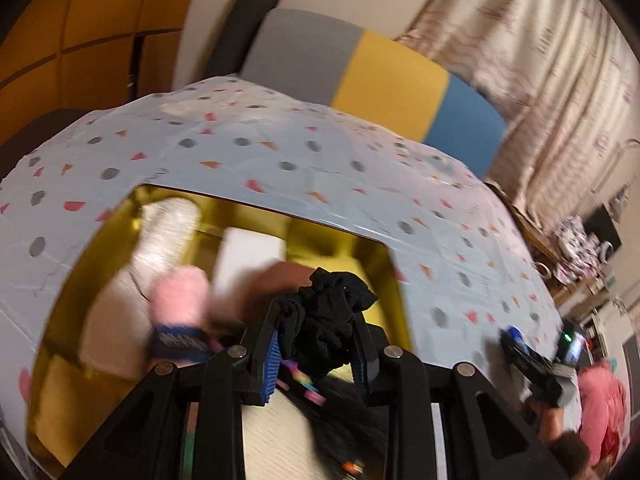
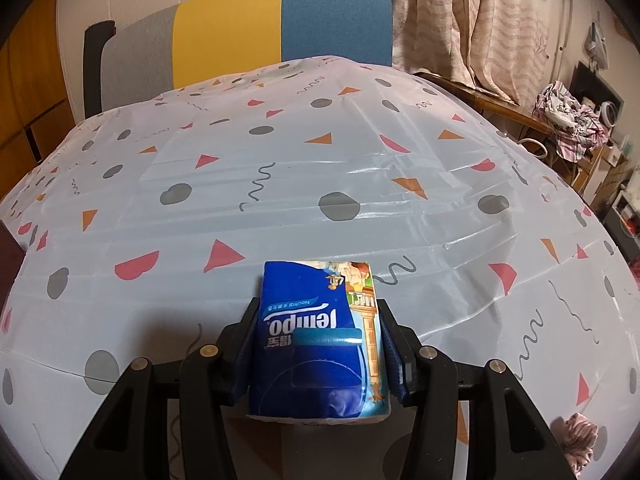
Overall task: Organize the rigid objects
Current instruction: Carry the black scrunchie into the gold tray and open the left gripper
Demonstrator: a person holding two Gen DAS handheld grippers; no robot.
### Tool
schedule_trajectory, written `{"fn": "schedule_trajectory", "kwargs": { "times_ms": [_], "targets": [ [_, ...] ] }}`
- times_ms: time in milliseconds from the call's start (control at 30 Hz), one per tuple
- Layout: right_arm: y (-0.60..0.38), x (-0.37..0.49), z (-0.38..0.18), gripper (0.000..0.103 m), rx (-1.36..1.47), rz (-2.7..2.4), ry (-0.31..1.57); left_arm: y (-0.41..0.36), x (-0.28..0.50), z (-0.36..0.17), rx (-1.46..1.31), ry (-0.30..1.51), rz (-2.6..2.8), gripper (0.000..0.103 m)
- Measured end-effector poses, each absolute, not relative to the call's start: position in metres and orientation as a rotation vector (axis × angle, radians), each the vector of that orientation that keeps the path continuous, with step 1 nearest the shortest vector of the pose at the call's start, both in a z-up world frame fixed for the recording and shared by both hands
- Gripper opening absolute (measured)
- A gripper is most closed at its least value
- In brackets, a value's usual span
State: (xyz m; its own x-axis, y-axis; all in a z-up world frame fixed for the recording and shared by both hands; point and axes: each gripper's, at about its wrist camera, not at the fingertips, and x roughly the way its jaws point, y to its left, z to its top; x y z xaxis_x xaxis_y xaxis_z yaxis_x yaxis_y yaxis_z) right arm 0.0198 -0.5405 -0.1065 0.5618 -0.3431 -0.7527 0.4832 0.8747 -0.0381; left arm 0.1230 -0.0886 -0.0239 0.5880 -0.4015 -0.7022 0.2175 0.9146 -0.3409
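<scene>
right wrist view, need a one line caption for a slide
Right claw shut on a blue tissue pack above the patterned tablecloth, chair behind.

A tissue pack (image 2: 316, 332) sits near the table's (image 2: 280, 184) front edge; a chair (image 2: 280, 28) stands behind its far edge.

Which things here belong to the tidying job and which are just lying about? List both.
Job:
- black scrunchie, in the left gripper
- tissue pack, in the right gripper
- yellow box, holding blurred items

Lying about:
- tablecloth
- striped chair
- curtain
- clothes heap
</scene>
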Motion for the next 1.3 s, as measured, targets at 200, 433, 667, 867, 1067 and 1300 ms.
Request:
{"fn": "schedule_trajectory", "kwargs": {
  "times_ms": [200, 433, 667, 867, 1067, 1300],
  "targets": [
    [-0.539, 0.02, -0.107, 0.053, 0.168, -0.499, 0.846, -0.065, 0.169, -0.04, -0.276, 0.926, -0.296, 0.028],
    [-0.538, 0.021, -0.107, 0.053, 0.163, -0.502, 0.848, -0.061, 0.201, -0.052, -0.238, 0.976, -0.239, 0.077],
    [-0.537, 0.021, -0.107, 0.053, 0.148, -0.511, 0.851, -0.044, 0.188, -0.046, -0.289, 0.937, -0.221, 0.084],
    [-0.534, 0.022, -0.106, 0.053, 0.122, -0.524, 0.851, -0.033, 0.156, -0.038, -0.296, 0.893, -0.252, 0.084],
    [-0.523, 0.018, -0.097, 0.053, 0.071, -0.524, 0.804, -0.032, 0.116, -0.029, -0.287, 0.859, -0.337, 0.084],
    [-0.505, 0.004, -0.079, 0.053, 0.07, -0.484, 0.762, -0.032, 0.071, -0.017, -0.211, 0.811, -0.399, 0.084]
  ]
}}
